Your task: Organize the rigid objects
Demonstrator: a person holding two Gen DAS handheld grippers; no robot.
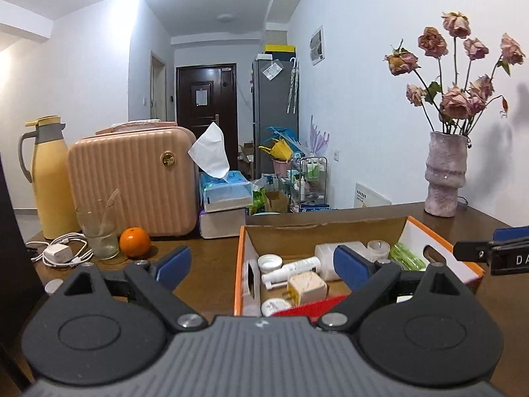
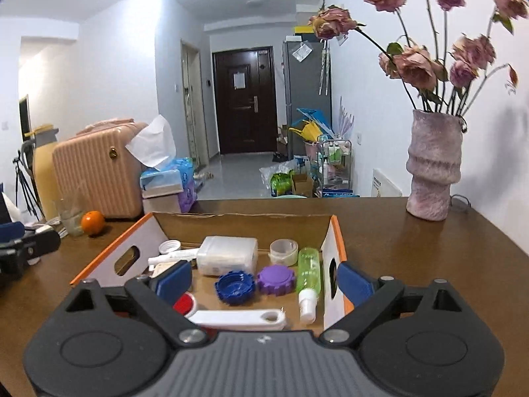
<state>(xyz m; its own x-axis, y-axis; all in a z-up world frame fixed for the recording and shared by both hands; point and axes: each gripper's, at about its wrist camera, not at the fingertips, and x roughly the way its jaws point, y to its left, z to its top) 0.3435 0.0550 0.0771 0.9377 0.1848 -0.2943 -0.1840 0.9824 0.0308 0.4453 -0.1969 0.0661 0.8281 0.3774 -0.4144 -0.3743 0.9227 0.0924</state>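
An orange-rimmed cardboard box (image 1: 239, 264) (image 2: 145, 235) sits on the brown table. It holds a white rectangular container (image 2: 228, 254), a tape roll (image 2: 283, 251), a green spray bottle (image 2: 309, 273), a blue cap (image 2: 234, 287), a purple cap (image 2: 276, 279), a white flat tool (image 2: 241, 319) and a cream cube (image 1: 307, 286). My left gripper (image 1: 263, 264) is open, its fingers straddling the box's left wall. My right gripper (image 2: 264, 281) is open too, straddling the right wall. Nothing is between the pads of either.
A pink vase (image 1: 444, 178) (image 2: 431, 165) of dried roses stands at the back right. To the left are a peach suitcase (image 1: 132, 178), a yellow thermos (image 1: 49, 178), a glass (image 1: 99, 231), an orange (image 1: 134, 242), a tissue box (image 1: 224, 192) and a charger with cable (image 1: 59, 253).
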